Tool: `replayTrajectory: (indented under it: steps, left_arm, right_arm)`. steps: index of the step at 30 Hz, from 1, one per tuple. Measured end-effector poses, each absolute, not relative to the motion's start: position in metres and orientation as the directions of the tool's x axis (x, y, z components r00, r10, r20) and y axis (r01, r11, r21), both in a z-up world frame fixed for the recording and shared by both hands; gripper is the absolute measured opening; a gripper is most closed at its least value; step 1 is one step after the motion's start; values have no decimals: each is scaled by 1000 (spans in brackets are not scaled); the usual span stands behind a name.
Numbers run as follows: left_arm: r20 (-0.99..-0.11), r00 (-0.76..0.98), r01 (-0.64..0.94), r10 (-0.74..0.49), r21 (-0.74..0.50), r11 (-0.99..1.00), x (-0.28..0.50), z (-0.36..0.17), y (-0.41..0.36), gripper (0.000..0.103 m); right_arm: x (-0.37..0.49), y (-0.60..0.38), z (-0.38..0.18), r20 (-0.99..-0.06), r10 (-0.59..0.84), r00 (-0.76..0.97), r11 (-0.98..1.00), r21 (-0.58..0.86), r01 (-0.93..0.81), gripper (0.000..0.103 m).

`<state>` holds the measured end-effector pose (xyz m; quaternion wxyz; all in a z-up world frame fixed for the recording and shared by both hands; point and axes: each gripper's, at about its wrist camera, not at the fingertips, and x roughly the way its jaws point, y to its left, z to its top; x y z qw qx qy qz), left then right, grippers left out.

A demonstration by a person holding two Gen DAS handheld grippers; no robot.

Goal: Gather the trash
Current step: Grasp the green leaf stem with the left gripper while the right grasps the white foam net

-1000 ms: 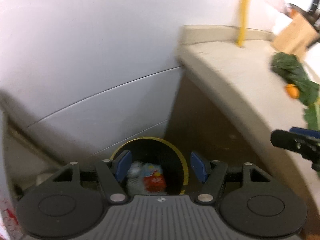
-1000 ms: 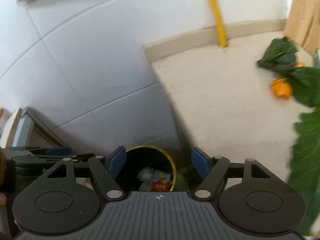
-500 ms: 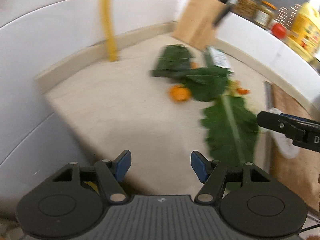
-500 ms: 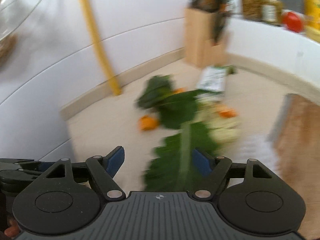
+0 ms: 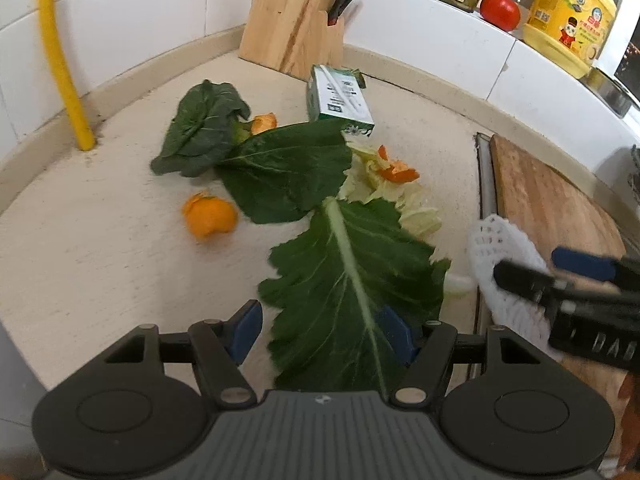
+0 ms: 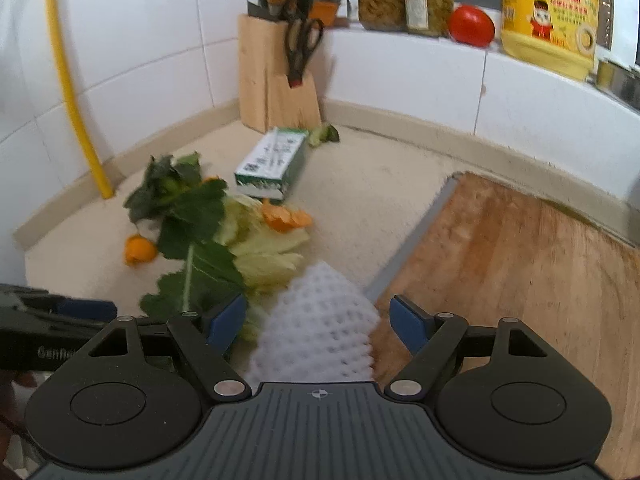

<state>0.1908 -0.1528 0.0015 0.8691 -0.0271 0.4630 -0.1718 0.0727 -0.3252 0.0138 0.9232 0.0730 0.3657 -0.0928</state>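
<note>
Beige speckled countertop (image 5: 100, 264) fills the frame centre, tiled wall behind; scraps lie on it mid-frame: large green leaf (image 5: 352, 280) lowest, second leaf (image 5: 284, 172) above it, crumpled dark leaf (image 5: 204, 128) upper left; orange peel (image 5: 210, 216) left of the leaves, apart; pale cabbage bits (image 5: 396, 196) right of them; green-white carton (image 5: 340, 100) near the knife block (image 5: 292, 16) at top; white foam net (image 6: 320, 328) overlaps the wooden cutting board (image 6: 520, 264) edge at right.
</note>
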Motion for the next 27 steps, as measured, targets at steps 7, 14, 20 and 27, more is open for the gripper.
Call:
replayTrajectory:
  steps: [7, 14, 20, 27]
  left_arm:
    - [-804, 509, 274, -308, -188, 943, 204, -10, -172, 61]
    - [-802, 525, 314, -285, -128, 941, 199, -11, -179, 45]
    - [-807, 507, 341, -303, -136, 930, 190, -7, -177, 19]
    - [-805, 514, 353, -296, -116, 928, 171, 4, -165, 13]
  right_arm:
    - [82, -329, 3, -716, -48, 697, 983, 90, 161, 82]
    - [89, -325, -3, -739, 2, 673, 992, 86, 91, 50]
    - [84, -318, 3, -732, 29, 681, 994, 93, 57, 35]
    - [80, -313, 13, -717, 55, 694, 993, 110, 34, 30]
